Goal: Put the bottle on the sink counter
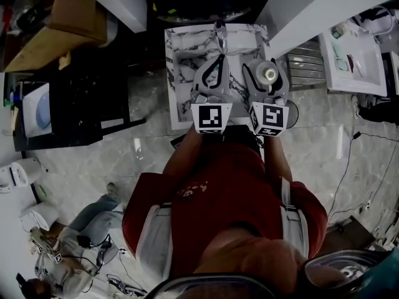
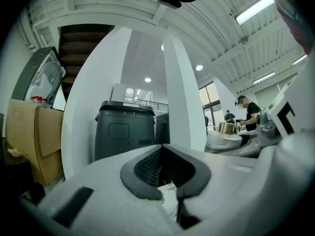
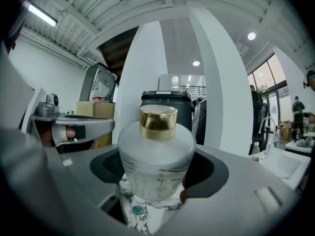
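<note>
A frosted glass bottle with a gold cap stands upright between the jaws of my right gripper, which is shut on its body. In the right gripper view the bottle fills the gap of the right gripper, over the marble sink counter. Whether its base touches the marble I cannot tell. My left gripper hovers just left of it over the counter. In the left gripper view, the left gripper is shut with nothing in it.
A chrome faucet rises at the counter's back edge. Behind stand a white pillar and a black bin. Cardboard boxes and a dark table lie to the left, a second white counter to the right.
</note>
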`<state>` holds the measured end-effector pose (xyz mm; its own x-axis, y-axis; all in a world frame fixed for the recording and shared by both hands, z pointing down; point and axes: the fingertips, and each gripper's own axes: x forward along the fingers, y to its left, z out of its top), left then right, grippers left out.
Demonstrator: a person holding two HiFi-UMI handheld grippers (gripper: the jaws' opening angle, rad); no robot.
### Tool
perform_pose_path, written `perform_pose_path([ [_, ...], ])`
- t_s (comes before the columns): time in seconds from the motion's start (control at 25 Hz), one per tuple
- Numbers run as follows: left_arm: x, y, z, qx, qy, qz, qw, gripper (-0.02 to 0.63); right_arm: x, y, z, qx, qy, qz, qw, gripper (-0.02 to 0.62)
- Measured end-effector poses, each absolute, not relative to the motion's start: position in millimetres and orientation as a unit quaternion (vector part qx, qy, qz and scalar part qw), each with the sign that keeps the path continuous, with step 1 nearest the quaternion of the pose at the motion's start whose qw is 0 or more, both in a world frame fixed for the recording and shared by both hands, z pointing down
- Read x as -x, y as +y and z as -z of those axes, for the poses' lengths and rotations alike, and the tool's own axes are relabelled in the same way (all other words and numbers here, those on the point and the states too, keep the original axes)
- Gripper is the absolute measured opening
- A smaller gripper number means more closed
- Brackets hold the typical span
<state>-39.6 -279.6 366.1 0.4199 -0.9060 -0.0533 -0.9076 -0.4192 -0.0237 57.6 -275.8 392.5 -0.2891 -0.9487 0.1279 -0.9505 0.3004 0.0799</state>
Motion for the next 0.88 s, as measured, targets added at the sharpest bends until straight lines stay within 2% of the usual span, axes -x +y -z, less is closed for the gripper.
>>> perform_pose_path([
  [0.24,37,-281,-364,0.847,0.529,-0.025,0.05,0.003,-57,-276,-402,-0.595,-0.8,-0.009,0.076,0.342],
  [0.88,20,-297,-376,0.825,0.563,-0.008,0.036,0.003,-75,-302,-425,-0.564,-0.82,-0.024,0.092,0.342],
])
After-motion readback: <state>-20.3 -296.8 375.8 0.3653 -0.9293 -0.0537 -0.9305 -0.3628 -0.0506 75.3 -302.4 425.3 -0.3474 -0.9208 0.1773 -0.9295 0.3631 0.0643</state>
